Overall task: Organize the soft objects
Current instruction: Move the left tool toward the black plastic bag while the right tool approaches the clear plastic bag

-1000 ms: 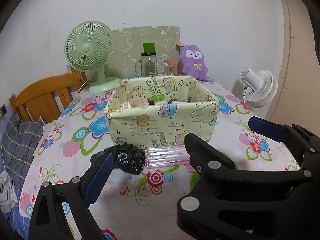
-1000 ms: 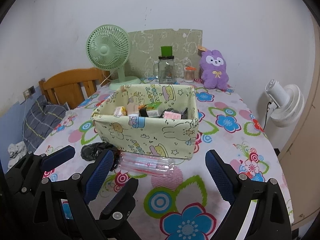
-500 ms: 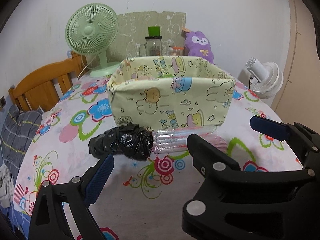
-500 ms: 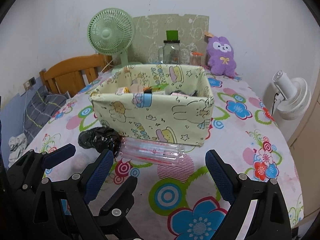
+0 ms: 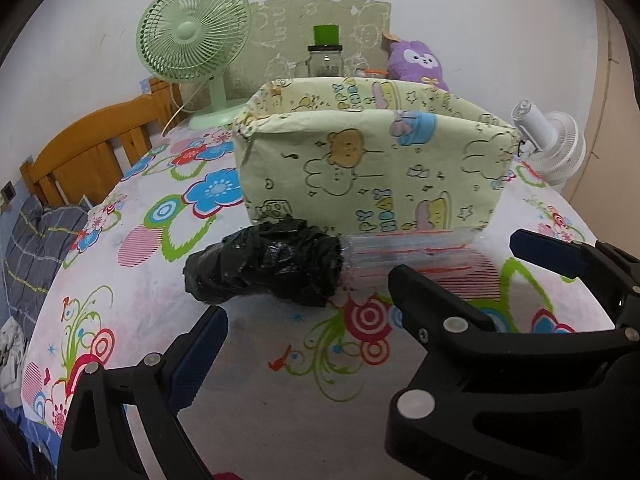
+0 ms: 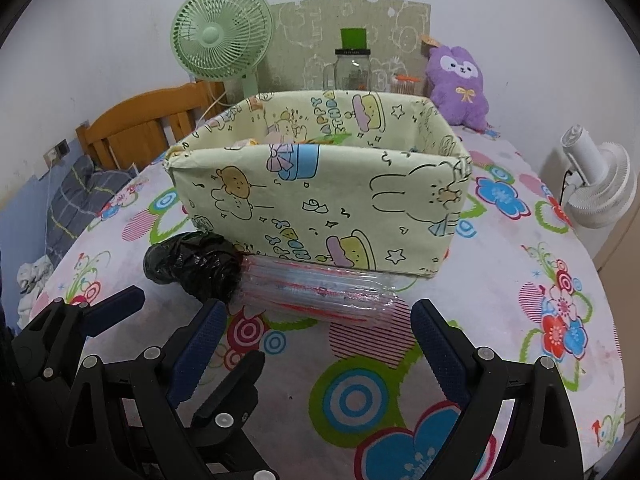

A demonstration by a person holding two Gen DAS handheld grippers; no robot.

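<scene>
Left gripper (image 5: 304, 312): jaws spread wide, nothing between pads, held low and level. Right gripper (image 6: 316, 334): jaws likewise wide apart, empty, just right of the left.

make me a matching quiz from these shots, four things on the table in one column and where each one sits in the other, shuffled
Things
1. black plastic bag roll
2. clear bag roll
3. purple plush
4. green fan

Places
A. back of the table by the wall, behind the fabric box's right corner
B. lying along the foot of the box's front wall
C. back of the table, behind the box's left corner
D. in front of the box's front left corner, at the clear roll's left end

Pairs: 1-D, 2-B, 3-A, 4-C
</scene>
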